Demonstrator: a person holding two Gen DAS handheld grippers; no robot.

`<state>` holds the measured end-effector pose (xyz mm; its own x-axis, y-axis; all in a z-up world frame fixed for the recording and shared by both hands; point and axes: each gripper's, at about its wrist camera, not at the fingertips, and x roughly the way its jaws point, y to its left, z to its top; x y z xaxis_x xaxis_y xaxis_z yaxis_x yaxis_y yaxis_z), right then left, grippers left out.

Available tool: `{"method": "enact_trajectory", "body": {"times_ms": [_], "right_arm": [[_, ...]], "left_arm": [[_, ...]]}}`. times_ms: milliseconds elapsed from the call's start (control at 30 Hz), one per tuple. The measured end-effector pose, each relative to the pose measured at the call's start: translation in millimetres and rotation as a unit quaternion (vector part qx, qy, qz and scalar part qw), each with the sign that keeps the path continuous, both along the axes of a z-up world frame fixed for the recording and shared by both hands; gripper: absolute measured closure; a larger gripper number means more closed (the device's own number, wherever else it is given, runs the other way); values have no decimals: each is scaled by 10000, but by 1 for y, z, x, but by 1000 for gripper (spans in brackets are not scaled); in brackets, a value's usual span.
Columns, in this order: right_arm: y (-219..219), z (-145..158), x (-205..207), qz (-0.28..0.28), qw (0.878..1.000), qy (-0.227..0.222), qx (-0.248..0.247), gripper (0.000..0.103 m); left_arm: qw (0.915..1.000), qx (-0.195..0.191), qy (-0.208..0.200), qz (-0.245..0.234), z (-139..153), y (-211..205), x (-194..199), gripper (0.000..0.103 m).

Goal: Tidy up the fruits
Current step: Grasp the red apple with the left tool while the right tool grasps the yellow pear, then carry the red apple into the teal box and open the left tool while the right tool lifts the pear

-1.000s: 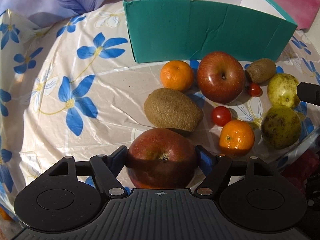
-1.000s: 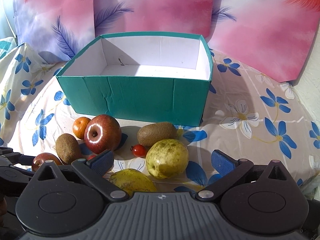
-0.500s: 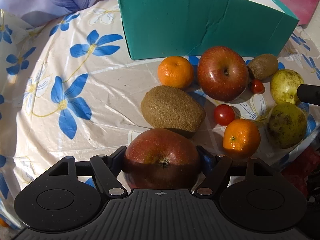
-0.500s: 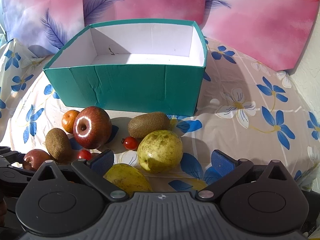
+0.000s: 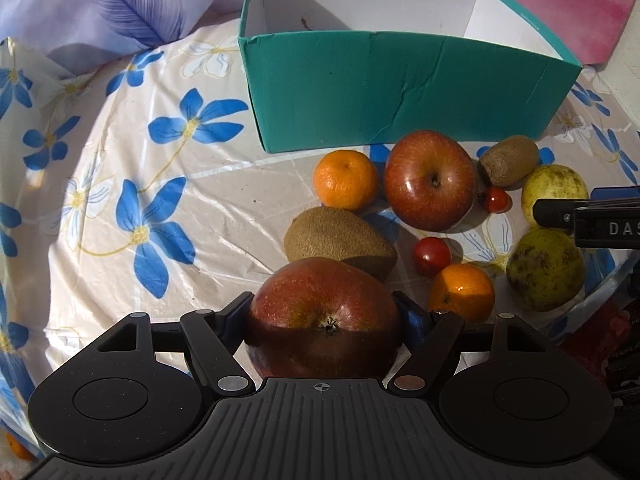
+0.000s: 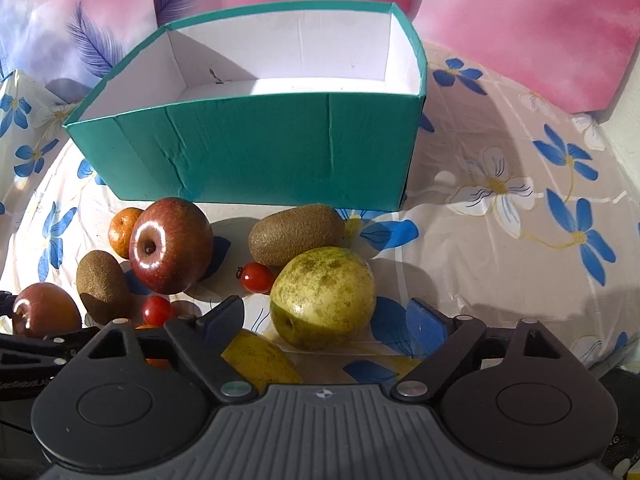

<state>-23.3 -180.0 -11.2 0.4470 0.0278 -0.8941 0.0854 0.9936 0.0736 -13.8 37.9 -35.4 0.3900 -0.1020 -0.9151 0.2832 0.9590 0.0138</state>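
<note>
A: Left gripper (image 5: 324, 316), status?

B: Jaws clenched on a dark red, round apple (image 5: 320, 312), 1 blue pad pressed to each flank, stem end facing the camera. It appears raised off the cloth, though I cannot tell for certain.

A: What lies ahead of those jaws?

B: Just beyond the held fruit, a fuzzy brown oval kiwi (image 5: 340, 238). Further ahead, a small round orange mandarin (image 5: 346, 178) and, right of it, a shiny red apple with a dimpled top (image 5: 430, 178); the 2 sit just beside each other. Ahead-right, a small red cherry tomato (image 5: 432, 256) and a second orange mandarin (image 5: 462, 292). Far ahead stands the teal cardboard box with a white interior (image 5: 400, 92), open-topped.

A: Right gripper (image 6: 324, 322)?

B: Released, jaws spread wide. A pale green, speckled round guava (image 6: 324, 296) sits between the 2 blue pads, touching neither. A yellow-green guava (image 6: 260, 356) lies low, near the left finger, partly hidden by the gripper body.

A: Ahead of the right jaws?

B: A second brown kiwi (image 6: 296, 232) beyond the speckled guava, a second cherry tomato (image 6: 256, 276) ahead-left of it. All rest on a glossy cream tablecloth printed with blue flowers (image 6: 520, 240).
</note>
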Motion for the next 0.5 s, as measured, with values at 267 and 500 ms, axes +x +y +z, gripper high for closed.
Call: {"method": "enact_trajectory", "body": {"times_ms": [267, 500], "right_arm": [[-5, -23, 18, -32, 9988, 413, 242, 40], [-8, -26, 21, -2, 9987, 367, 365, 41]], "left_arm": [[10000, -15, -81, -30, 8, -5, 1, 25], [9995, -32, -232, -192, 24, -12, 4, 25]]}}
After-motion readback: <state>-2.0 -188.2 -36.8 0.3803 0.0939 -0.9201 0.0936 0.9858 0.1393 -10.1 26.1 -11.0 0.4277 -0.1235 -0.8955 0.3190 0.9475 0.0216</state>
